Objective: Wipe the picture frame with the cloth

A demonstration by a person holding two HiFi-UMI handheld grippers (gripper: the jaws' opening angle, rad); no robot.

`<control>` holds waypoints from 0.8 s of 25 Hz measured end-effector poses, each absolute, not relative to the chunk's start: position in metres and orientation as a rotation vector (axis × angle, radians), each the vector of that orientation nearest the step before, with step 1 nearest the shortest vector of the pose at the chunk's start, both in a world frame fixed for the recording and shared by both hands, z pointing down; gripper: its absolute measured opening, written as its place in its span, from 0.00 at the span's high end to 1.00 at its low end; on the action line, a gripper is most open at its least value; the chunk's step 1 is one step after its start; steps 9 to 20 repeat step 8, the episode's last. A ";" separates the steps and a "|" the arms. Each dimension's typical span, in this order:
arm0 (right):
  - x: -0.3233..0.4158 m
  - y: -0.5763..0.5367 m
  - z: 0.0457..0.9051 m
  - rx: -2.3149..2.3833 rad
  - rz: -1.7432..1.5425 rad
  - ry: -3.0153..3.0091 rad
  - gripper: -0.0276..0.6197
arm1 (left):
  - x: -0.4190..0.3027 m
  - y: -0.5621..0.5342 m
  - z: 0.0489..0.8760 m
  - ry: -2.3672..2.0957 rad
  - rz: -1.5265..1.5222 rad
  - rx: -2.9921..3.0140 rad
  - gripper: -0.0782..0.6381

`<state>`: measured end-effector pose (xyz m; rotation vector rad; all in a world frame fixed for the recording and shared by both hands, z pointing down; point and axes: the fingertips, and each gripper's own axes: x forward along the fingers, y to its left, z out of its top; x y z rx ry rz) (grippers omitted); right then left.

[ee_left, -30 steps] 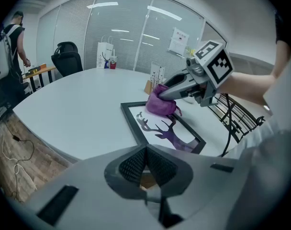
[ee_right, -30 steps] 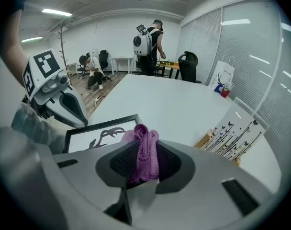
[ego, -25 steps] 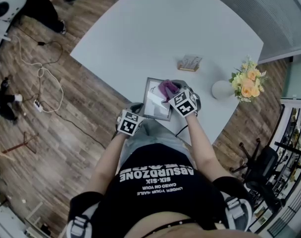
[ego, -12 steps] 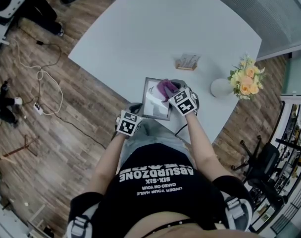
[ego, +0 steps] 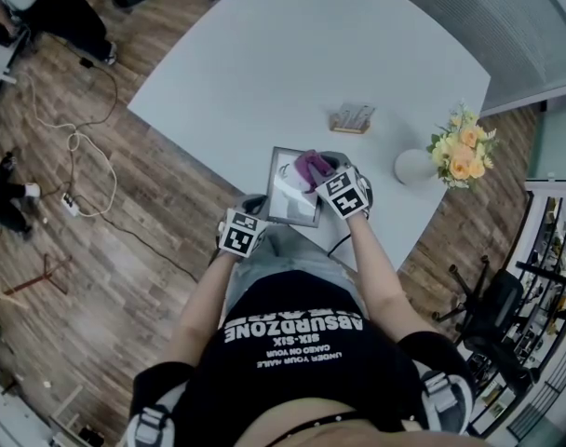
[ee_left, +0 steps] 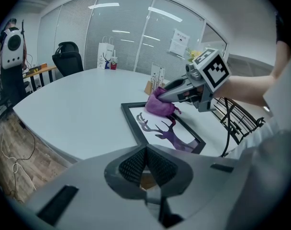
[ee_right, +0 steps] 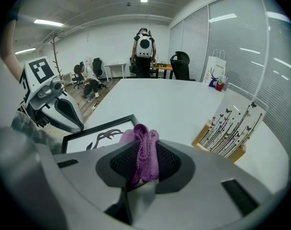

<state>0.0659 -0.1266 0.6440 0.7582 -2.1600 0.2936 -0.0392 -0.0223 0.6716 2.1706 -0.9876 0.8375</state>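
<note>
The right gripper (ee_right: 144, 166) clamps the purple cloth (ego: 310, 165), which presses on the picture frame (ego: 285, 196) just beneath its tips. The left gripper (ee_left: 145, 163), jaws together and empty, sits beside the frame's near corner. Off to the right gripper's right, a vase (ego: 414, 168) holds flowers (ego: 465, 151).

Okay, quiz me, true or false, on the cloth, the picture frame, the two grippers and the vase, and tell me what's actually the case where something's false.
1. The right gripper is shut on the purple cloth. True.
2. The cloth rests on a corner of the picture frame. True.
3. The left gripper grips the frame. False: its jaws are together on nothing, and the frame lies ahead of it.
4. The frame stands upright. False: it lies flat on the table.
5. The flower vase stands on the floor. False: it stands on the table.
</note>
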 end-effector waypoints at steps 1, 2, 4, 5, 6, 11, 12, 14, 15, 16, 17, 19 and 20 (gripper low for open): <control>0.066 -0.126 0.644 0.759 0.295 -2.159 0.81 | -0.039 -0.022 0.672 -0.988 0.837 2.171 0.87; 0.067 -0.126 0.644 0.762 0.298 -2.160 0.81 | -0.039 -0.022 0.672 -0.989 0.836 2.171 0.87; 0.067 -0.127 0.644 0.764 0.297 -2.162 0.81 | -0.038 -0.022 0.672 -0.989 0.834 2.170 0.87; 0.067 -0.127 0.645 0.761 0.294 -2.163 0.81 | -0.038 -0.022 0.672 -0.990 0.834 2.170 0.87; 0.067 -0.127 0.646 0.758 0.292 -2.164 0.81 | -0.039 -0.022 0.672 -0.990 0.834 2.170 0.87; 0.067 -0.127 0.648 0.752 0.290 -2.165 0.81 | -0.039 -0.022 0.672 -0.990 0.835 2.170 0.87; 0.067 -0.127 0.648 0.752 0.290 -2.165 0.81 | -0.039 -0.022 0.672 -0.990 0.835 2.170 0.87; 0.067 -0.127 0.648 0.752 0.290 -2.165 0.81 | -0.039 -0.022 0.672 -0.990 0.835 2.170 0.87; 0.067 -0.127 0.648 0.752 0.290 -2.165 0.81 | -0.039 -0.022 0.672 -0.990 0.835 2.170 0.87; 0.067 -0.127 0.648 0.752 0.290 -2.165 0.81 | -0.039 -0.022 0.672 -0.990 0.835 2.170 0.87; 0.067 -0.127 0.648 0.752 0.290 -2.165 0.81 | -0.039 -0.022 0.672 -0.990 0.835 2.170 0.87; 0.067 -0.127 0.648 0.752 0.290 -2.165 0.81 | -0.039 -0.022 0.672 -0.990 0.835 2.170 0.87; 0.067 -0.127 0.648 0.752 0.290 -2.165 0.81 | -0.039 -0.022 0.672 -0.990 0.835 2.170 0.87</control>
